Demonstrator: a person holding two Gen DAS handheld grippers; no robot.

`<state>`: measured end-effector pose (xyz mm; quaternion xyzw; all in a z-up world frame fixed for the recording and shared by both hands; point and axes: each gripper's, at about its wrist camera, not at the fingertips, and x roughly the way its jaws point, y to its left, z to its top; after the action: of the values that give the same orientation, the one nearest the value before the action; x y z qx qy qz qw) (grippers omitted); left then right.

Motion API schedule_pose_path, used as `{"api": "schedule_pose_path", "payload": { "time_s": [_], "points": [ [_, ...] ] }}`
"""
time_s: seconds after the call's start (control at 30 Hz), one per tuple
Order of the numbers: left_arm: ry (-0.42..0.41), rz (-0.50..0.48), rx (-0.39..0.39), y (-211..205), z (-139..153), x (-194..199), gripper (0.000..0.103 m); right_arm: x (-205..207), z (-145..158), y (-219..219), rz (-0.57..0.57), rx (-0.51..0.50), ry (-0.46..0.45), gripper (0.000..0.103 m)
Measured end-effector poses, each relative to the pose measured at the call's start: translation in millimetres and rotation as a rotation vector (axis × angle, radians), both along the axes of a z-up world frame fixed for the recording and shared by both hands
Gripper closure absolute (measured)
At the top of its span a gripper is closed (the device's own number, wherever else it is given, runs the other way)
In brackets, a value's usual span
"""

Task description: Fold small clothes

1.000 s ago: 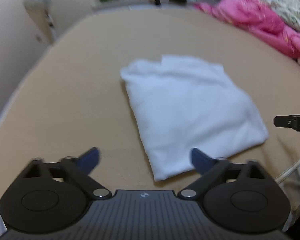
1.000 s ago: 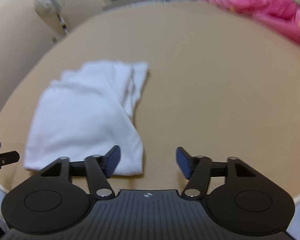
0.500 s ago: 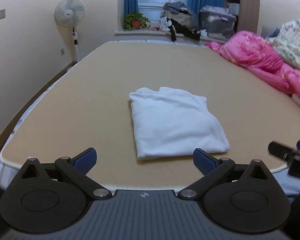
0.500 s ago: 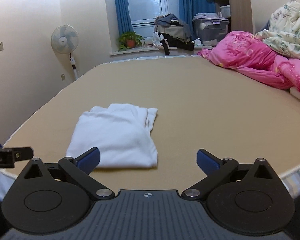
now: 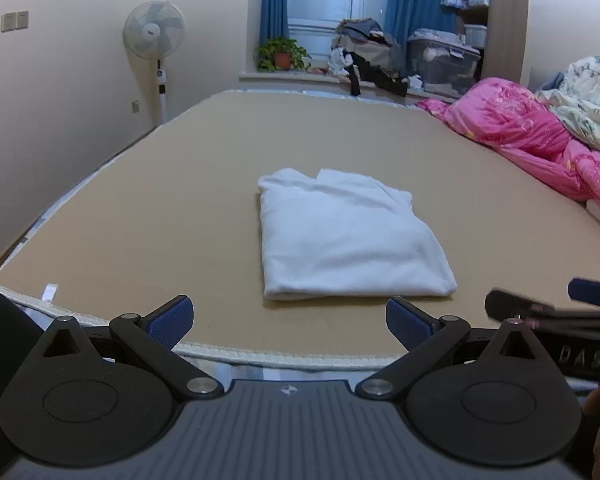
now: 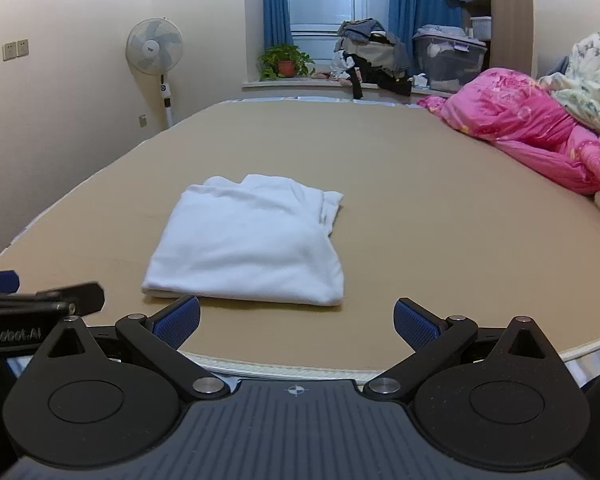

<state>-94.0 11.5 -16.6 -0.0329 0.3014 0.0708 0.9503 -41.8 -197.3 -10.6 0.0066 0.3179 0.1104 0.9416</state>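
Note:
A white garment (image 5: 348,236) lies folded into a compact rectangle on the tan bed surface (image 5: 140,216), near the front edge. My left gripper (image 5: 287,322) hovers just short of that edge, open, with nothing between its blue pads. The right gripper (image 6: 296,322) is likewise open and empty, pulled back from the garment (image 6: 252,240), whose near hem lies just beyond its left pad. Each gripper shows at the side of the other's view: the right one (image 5: 556,312) and the left one (image 6: 40,300).
A pink quilt (image 5: 532,136) and a floral blanket (image 5: 588,108) are heaped along the bed's right side. A standing fan (image 5: 156,40) is by the left wall. A potted plant (image 5: 282,54), piled clothes and a storage box (image 5: 444,64) line the windowsill.
Both grippers drew back and up from the folded garment, which now lies farther off and squared to the views. The right gripper's jaws opened wider.

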Motion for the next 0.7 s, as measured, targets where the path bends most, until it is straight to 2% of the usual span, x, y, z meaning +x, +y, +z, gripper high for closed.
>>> {"api": "schedule_pose_path", "payload": {
  "time_s": [0.13, 0.7],
  "points": [
    [-0.011, -0.01, 0.01, 1.5, 0.0, -0.5, 0.0, 1.0, 0.5, -3.0, -0.006, 0.026, 0.002, 0.001],
    [0.0, -0.009, -0.004, 5.9, -3.3, 2.3, 0.0, 0.5, -2.6, 8.0, 0.004, -0.013, -0.002, 0.001]
  ]
}}
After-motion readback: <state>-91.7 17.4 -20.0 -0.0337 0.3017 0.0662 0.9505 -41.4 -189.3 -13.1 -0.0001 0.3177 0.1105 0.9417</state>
